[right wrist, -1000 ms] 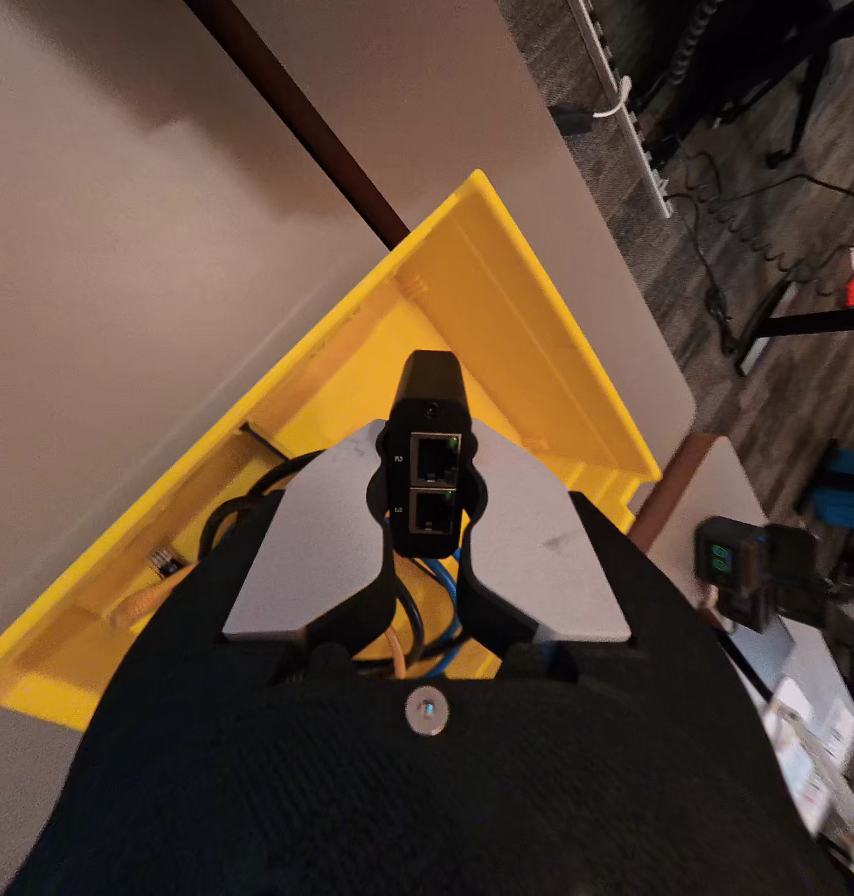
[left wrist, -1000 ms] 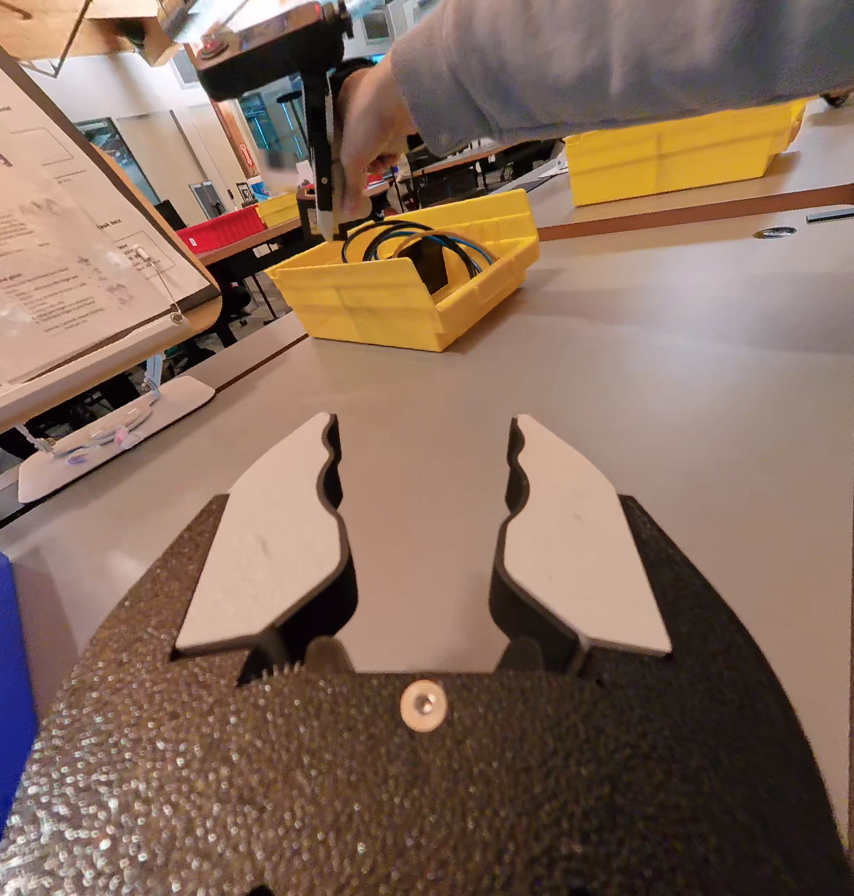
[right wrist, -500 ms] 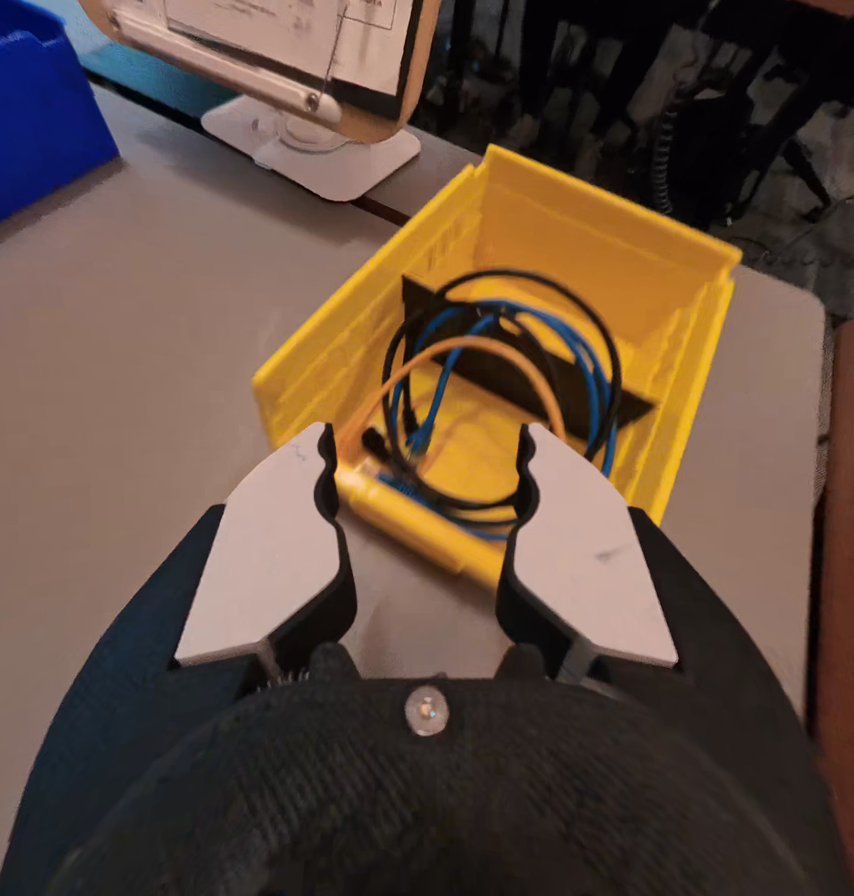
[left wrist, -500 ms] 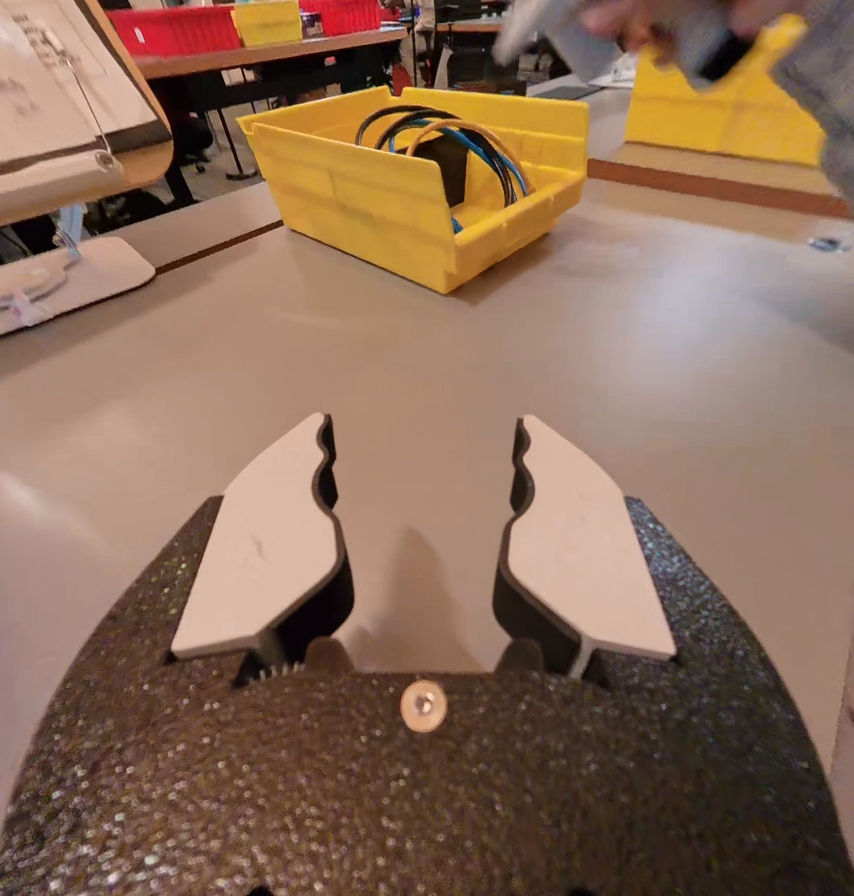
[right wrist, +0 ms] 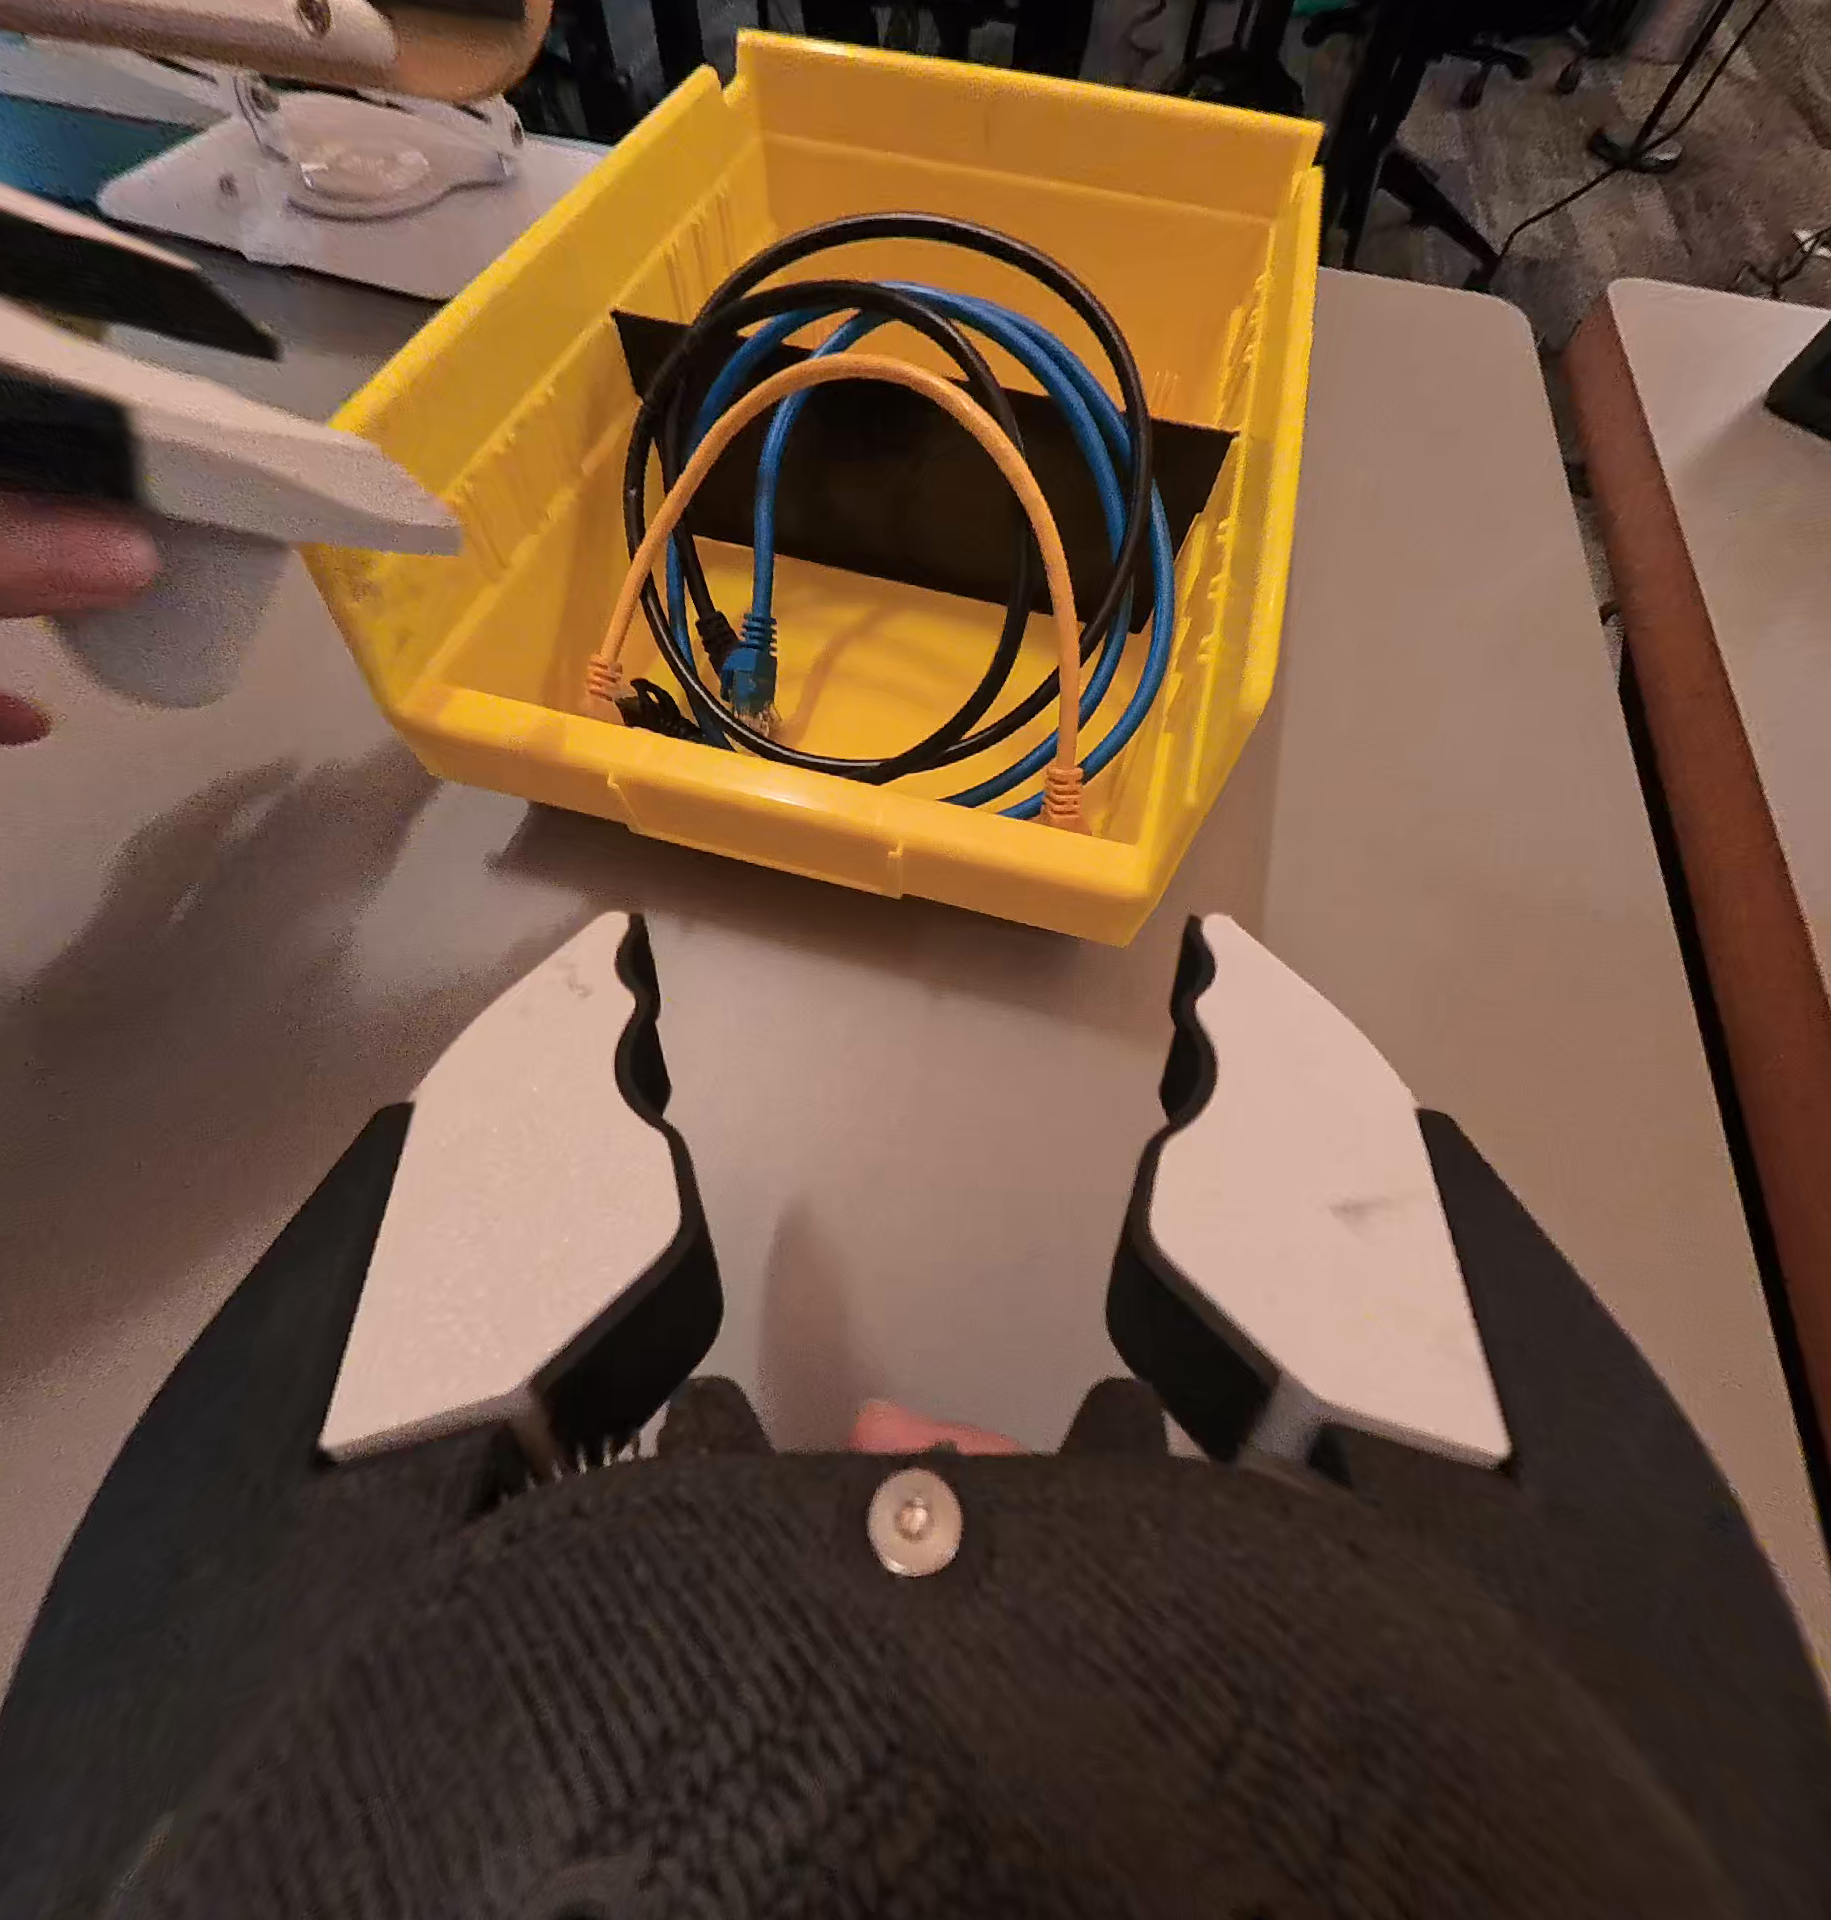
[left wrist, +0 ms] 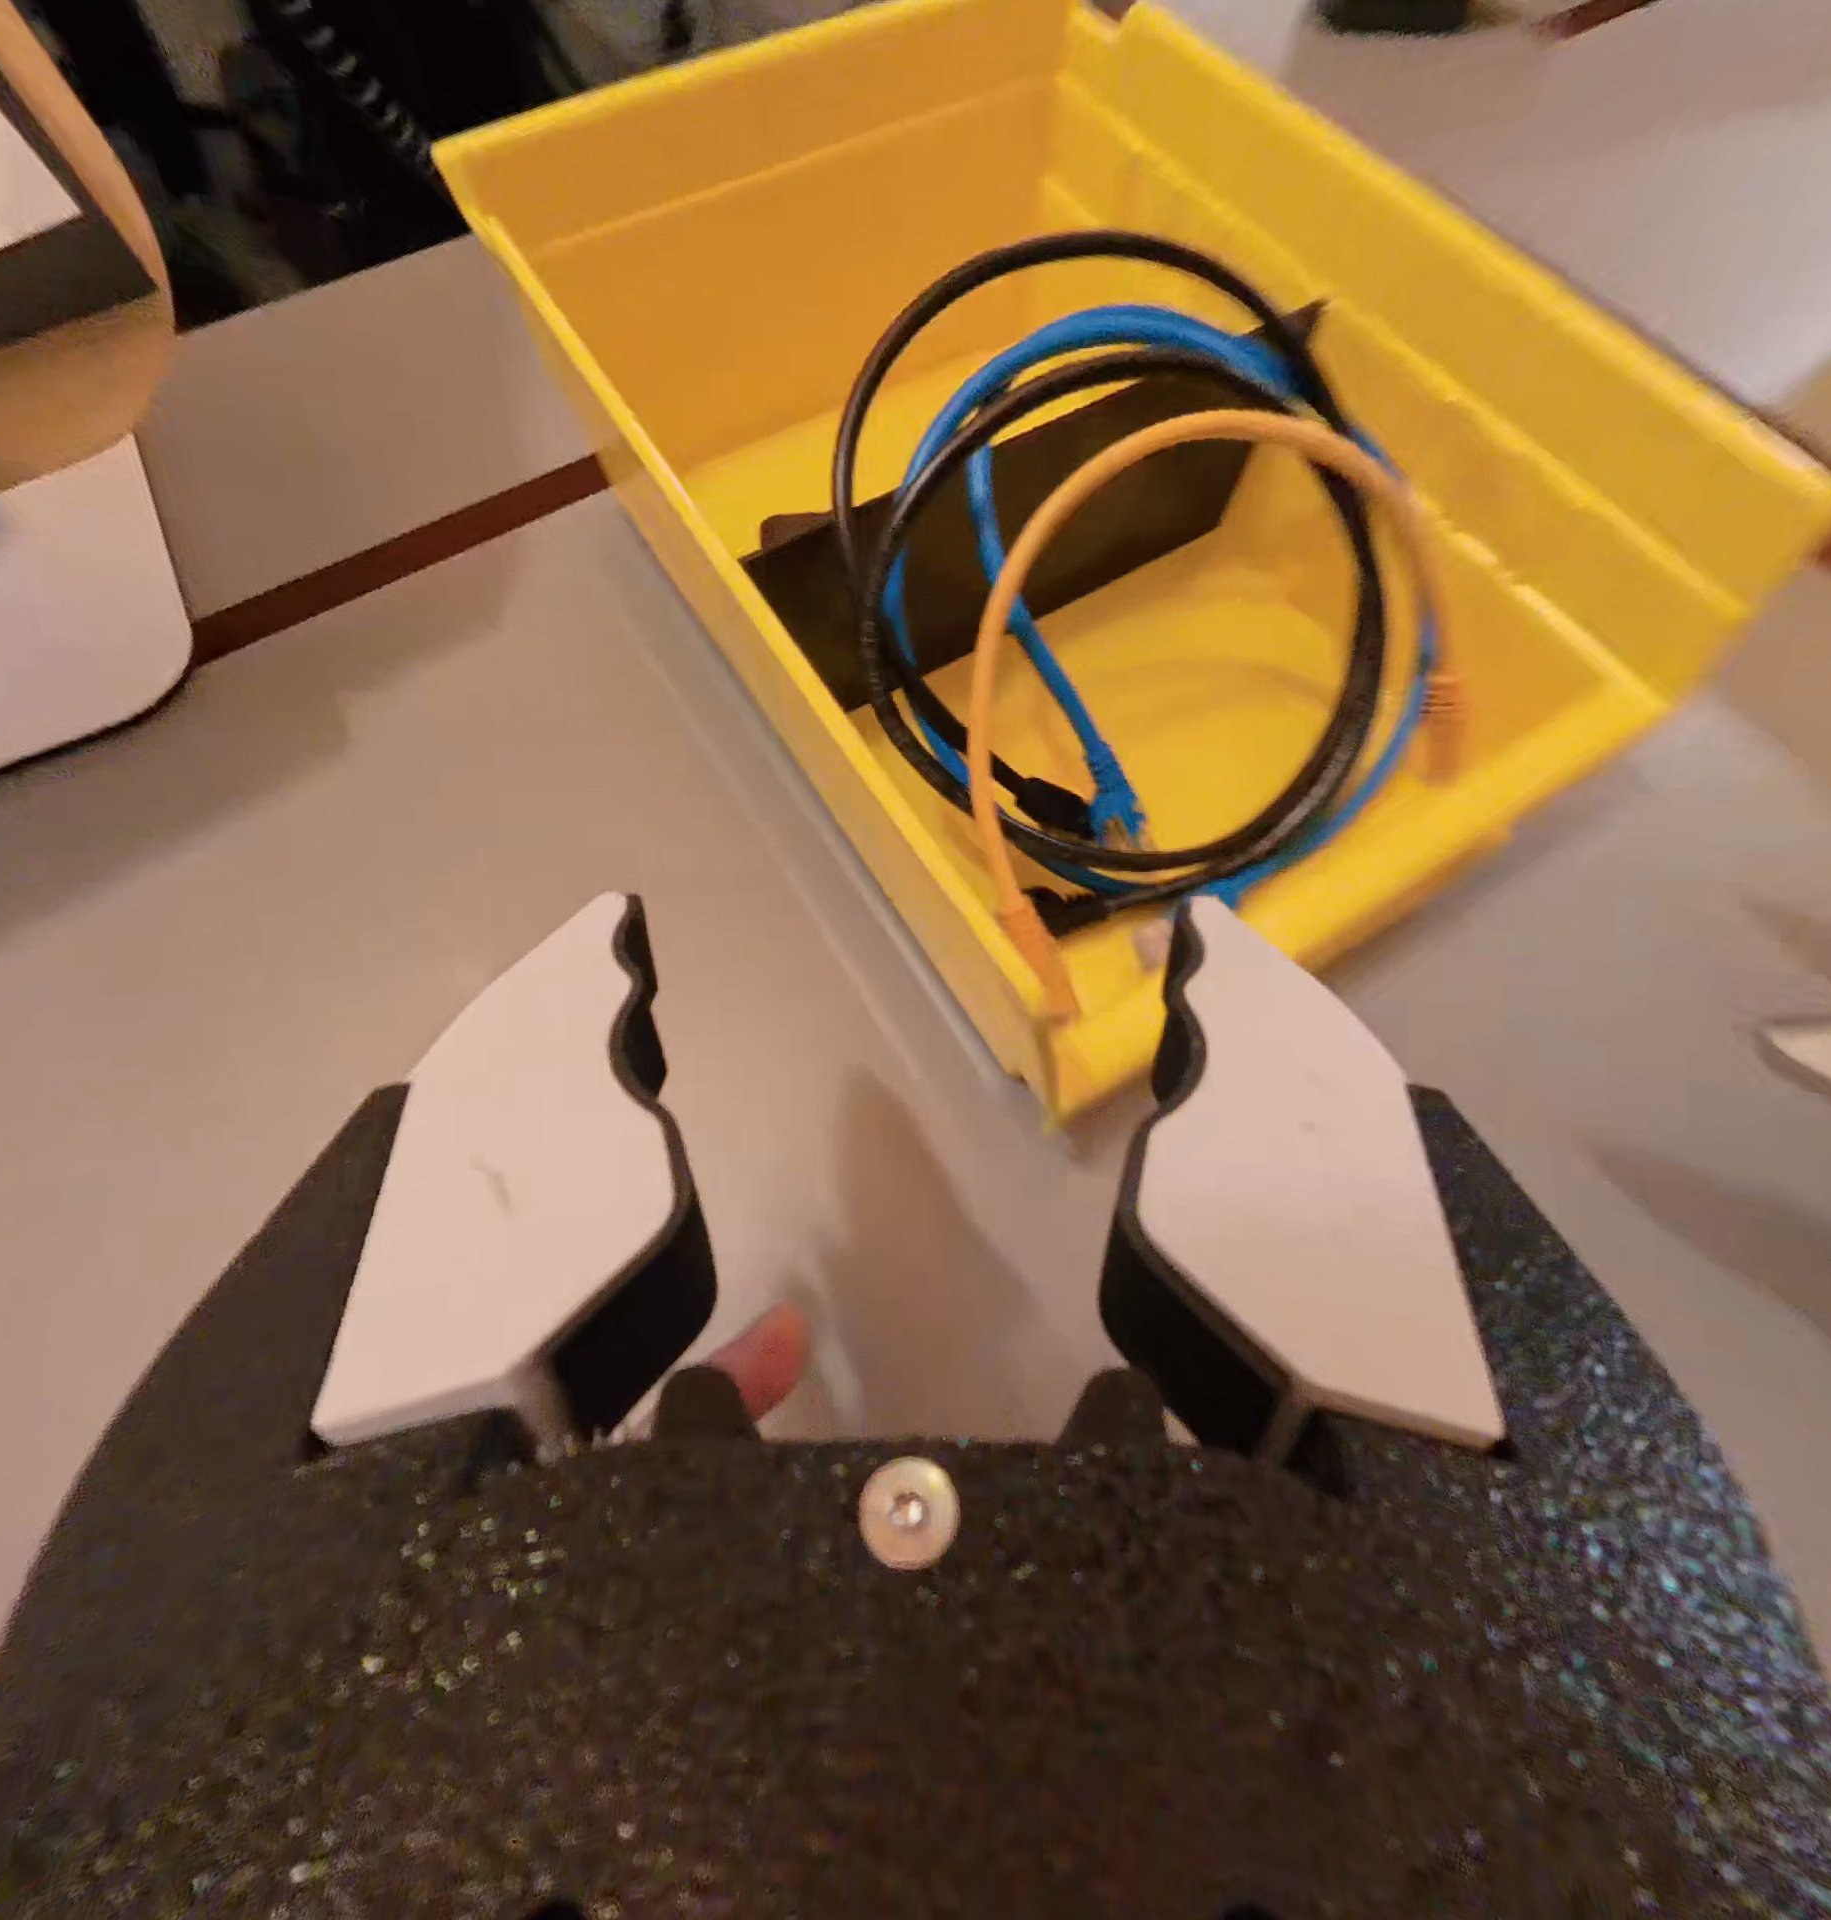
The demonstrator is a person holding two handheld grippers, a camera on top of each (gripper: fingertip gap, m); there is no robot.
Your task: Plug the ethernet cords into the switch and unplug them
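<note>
Three ethernet cords lie coiled together in a yellow bin (right wrist: pixel 869 831) on the grey table (right wrist: pixel 1410 727): a black cord (right wrist: pixel 994 272), a blue cord (right wrist: pixel 1129 457) and an orange cord (right wrist: pixel 890 366). Their loops lean against a black divider (right wrist: pixel 1129 488) that crosses the bin, and this support is probably what keeps the coils standing rather than flat. The plug ends collect near the bin's low front lip, where the open side of the bin gives the easiest approach. No plug is seated in anything, so every cord is still loose.

The left gripper (left wrist: pixel 906 971) hovers above the table just outside the bin's near corner, its jaws spread wide and empty; the orange plug (left wrist: pixel 1041 961) lies just ahead of its fingertips. In the right wrist view this same tool enters from the left edge, beside the bin wall. The right gripper (right wrist: pixel 911 982) is held in front of the bin's lip, facing it squarely, likewise with jaws wide apart and nothing between them. Both tools appear posed for a first reach into the bin.

The switch cannot be identified in either view; whether it sits behind the divider or outside the frame cannot be told. The task seems to be at its very start.
</note>
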